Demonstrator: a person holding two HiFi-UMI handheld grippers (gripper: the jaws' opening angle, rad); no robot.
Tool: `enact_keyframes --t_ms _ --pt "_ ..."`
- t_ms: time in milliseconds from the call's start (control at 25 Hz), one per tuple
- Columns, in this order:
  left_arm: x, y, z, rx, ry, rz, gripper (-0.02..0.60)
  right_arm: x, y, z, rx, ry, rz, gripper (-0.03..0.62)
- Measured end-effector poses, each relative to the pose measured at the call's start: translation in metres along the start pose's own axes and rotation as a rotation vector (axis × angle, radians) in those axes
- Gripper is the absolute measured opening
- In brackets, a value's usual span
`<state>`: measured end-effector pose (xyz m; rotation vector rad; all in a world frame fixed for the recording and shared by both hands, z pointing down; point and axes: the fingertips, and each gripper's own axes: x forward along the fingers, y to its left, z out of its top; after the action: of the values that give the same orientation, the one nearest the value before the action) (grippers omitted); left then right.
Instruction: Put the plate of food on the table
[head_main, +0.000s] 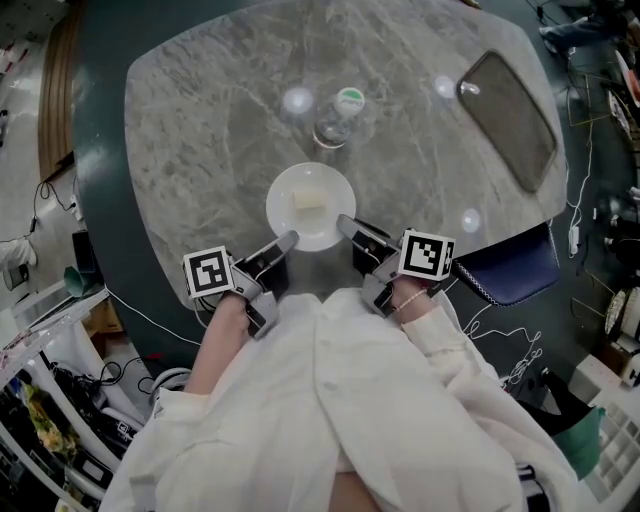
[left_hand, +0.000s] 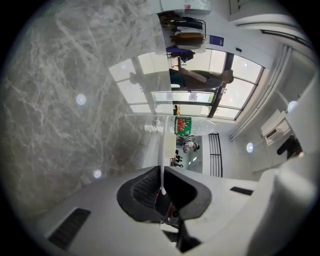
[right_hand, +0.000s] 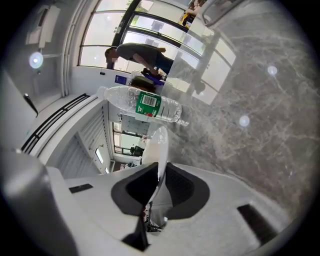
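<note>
Plate meets table: nearest to me, below my white sleeves (head_main: 330, 400), my left gripper (head_main: 288, 241) and right gripper (head_main: 346, 224) each pinch an opposite side of the near rim of the white plate (head_main: 330, 228). In the left gripper view the jaws (left_hand: 162, 186) are all but together, with only the thin edge of the plate (left_hand: 161, 160) between the pads. The right gripper view shows the same, jaws (right_hand: 158, 186) nipped onto the rim (right_hand: 159, 142).

The plate, carrying a pale block of food (head_main: 309, 201), sits level over the near part of the grey marble table (head_main: 190, 130), just in from its edge. Whether its base touches the stone I cannot tell.

Beyond the plate stands a clear bottle (head_main: 338, 112) with a green label, and at the far right of the table lies a dark tray (head_main: 512, 118).

By my reading the carry is nearly over. What is left is to be sure the plate rests flat on the marble, then part both sets of jaws and draw them back off the rim.
</note>
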<state>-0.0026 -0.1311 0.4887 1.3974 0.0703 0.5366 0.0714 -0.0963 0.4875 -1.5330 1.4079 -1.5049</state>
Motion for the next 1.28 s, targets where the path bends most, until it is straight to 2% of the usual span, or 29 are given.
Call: enact_keyframes --t_ms 160,280,560,1000,1280 --pt "0.000 0.011 -0.003 -0.033 0.008 0.013 0.026 0.000 -0.013 -0.012 0.067 0.002 -0.043 0.014" --pt "0.001 0.019 -0.007 -0.044 0.023 0.024 0.026 0.001 -0.017 -0.015 0.041 0.004 -0.038 0.014" --pt "0.007 0.024 -0.012 -0.061 0.041 0.026 0.026 -0.010 -0.037 -0.026 0.088 -0.016 -0.128 0.026" --pt "0.012 0.037 -0.007 -0.093 0.031 0.036 0.027 -0.006 -0.050 -0.026 0.033 0.012 -0.204 0.044" --pt "0.016 0.040 0.004 -0.107 0.014 0.036 0.026 -0.009 -0.061 -0.010 -0.010 -0.001 -0.259 0.049"
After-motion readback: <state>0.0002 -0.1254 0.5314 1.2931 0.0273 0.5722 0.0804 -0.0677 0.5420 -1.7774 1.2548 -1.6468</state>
